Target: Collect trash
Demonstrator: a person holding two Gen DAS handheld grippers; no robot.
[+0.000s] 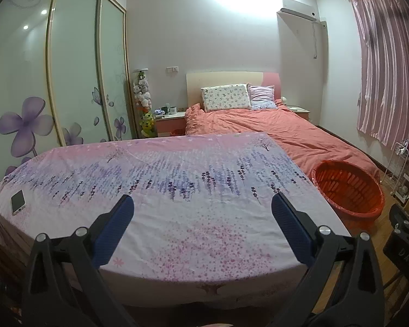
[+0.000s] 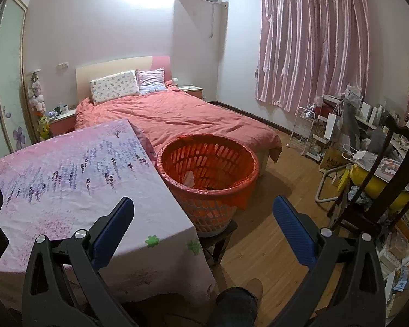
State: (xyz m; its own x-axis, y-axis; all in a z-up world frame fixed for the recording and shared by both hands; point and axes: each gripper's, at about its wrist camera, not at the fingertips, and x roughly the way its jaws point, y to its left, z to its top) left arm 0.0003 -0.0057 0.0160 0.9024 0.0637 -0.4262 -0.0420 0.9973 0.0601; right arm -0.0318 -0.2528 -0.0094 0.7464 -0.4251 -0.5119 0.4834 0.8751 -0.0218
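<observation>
An orange slatted basket (image 2: 210, 169) lined with a red bag stands on a dark stool at the right edge of the table; it also shows in the left wrist view (image 1: 349, 188). A pale crumpled scrap (image 2: 189, 178) lies inside it. The table (image 1: 177, 190) wears a pink and purple flowered cloth, also in the right wrist view (image 2: 68, 179). My left gripper (image 1: 203, 204) is open and empty above the table's near half. My right gripper (image 2: 203, 207) is open and empty, above the table's right edge and the basket's near side.
A white phone (image 1: 18, 201) lies at the table's left edge. A bed with an orange-red quilt (image 2: 171, 117) stands behind the table. A dark wooden chair (image 2: 381, 179) and cluttered shelves fill the right side. My leg (image 2: 234, 305) is on the wood floor.
</observation>
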